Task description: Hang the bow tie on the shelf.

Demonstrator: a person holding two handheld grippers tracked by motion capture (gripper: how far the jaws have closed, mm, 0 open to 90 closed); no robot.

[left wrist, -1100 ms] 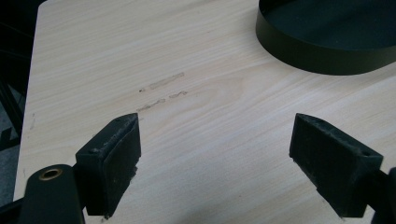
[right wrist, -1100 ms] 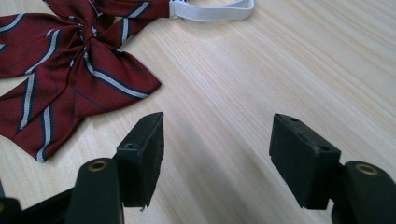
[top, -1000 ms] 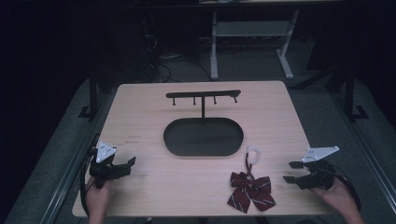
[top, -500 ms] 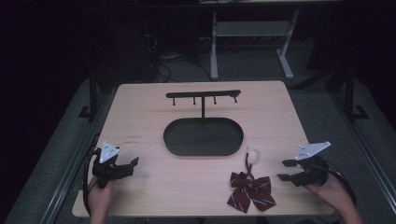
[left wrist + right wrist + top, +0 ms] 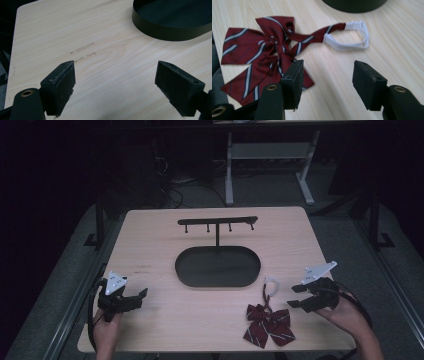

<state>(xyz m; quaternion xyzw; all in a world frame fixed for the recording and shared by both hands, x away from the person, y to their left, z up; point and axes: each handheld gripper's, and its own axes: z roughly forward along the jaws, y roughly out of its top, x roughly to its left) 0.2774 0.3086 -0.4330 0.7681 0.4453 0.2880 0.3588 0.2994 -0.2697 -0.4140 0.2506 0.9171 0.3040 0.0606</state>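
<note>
Left gripper point(image 5: 134, 300): lower left of the high view, held in a hand point(image 5: 106, 332) at the table's near edge; jaws spread wide over bare wood, holding nothing, as the left gripper view point(image 5: 115, 82) confirms.
Right gripper point(image 5: 296, 296): lower right of the high view, held in the other hand point(image 5: 350, 317); jaws parted and empty, seen also in the right gripper view point(image 5: 327, 77).
Bow tie point(image 5: 269, 322): dark red with pale stripes, flat on the table at lower centre-right, just left of the right gripper; in the right gripper view point(image 5: 262, 52) it lies at the left, partly behind one jaw.
White strap point(image 5: 270, 285): a loop joined to the bow tie, lying toward the tray point(image 5: 352, 41).
Tray point(image 5: 218, 266): black oval, frame centre, beyond the bow tie.
Hook rack point(image 5: 217, 221): black T-shaped stand with a row of pegs, upper centre, rising from the tray's far edge.
Table point(image 5: 150, 245): light wood.
</note>
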